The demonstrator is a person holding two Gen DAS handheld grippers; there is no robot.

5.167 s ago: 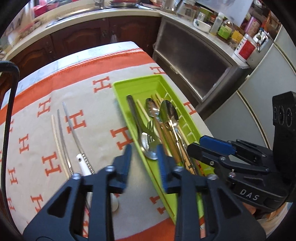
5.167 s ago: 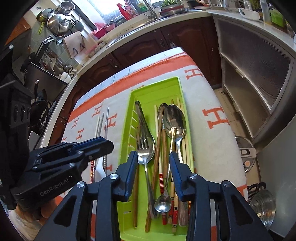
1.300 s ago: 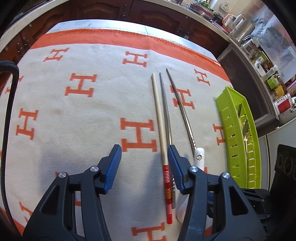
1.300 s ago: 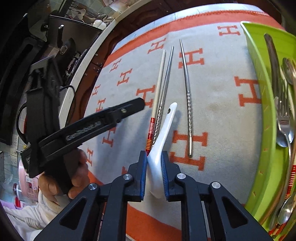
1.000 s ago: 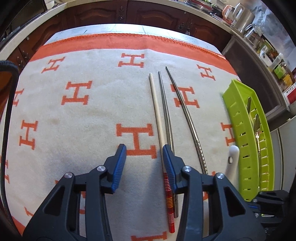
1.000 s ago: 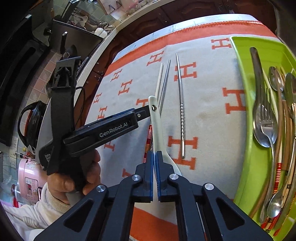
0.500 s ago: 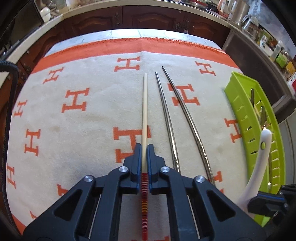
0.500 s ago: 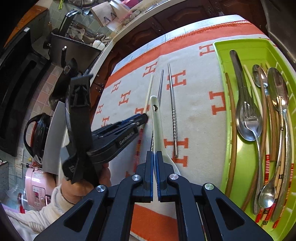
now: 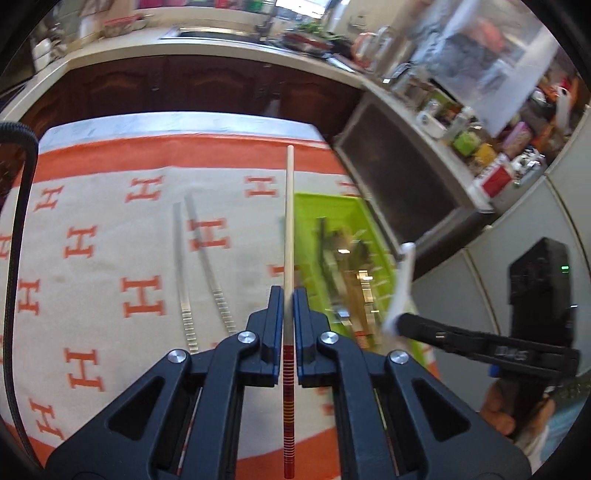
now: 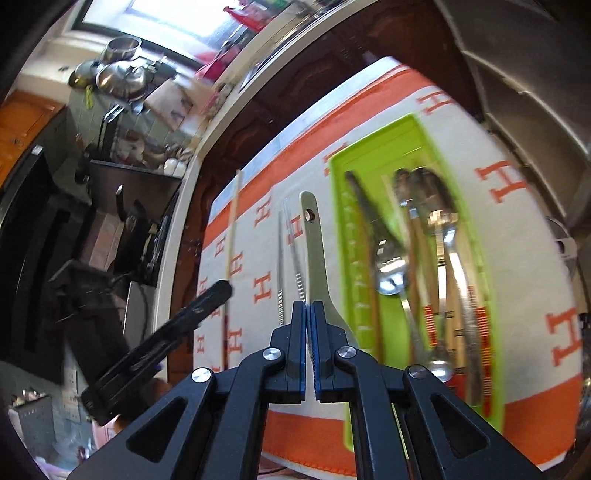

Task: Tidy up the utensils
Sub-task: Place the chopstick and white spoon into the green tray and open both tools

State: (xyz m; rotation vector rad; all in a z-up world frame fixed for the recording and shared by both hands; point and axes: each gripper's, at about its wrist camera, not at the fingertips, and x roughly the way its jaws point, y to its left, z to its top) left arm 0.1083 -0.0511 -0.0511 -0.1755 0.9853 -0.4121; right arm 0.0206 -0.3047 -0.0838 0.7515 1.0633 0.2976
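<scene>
- The left hand-held gripper (image 9: pixel 288 295) is clenched on a pale chopstick (image 9: pixel 289 229) with a red-striped end, held above the desk's orange-and-cream cloth (image 9: pixel 103 236).
- The right hand-held gripper (image 10: pixel 308 308) grasps a white spoon (image 10: pixel 314 254) by its bowl.
- Two metal chopsticks (image 9: pixel 199 266) lie on the cloth.
- Beyond, the green tray (image 10: pixel 369 147) holds cutlery.

Bare cloth (image 9: pixel 92 229) at frame left is free; two metal chopsticks (image 9: pixel 201 266) mid-frame, green tray (image 9: pixel 306 206) right crowded with cutlery.

Dark wood cabinets (image 9: pixel 207 88) — bright window (image 10: pixel 155 22)
</scene>
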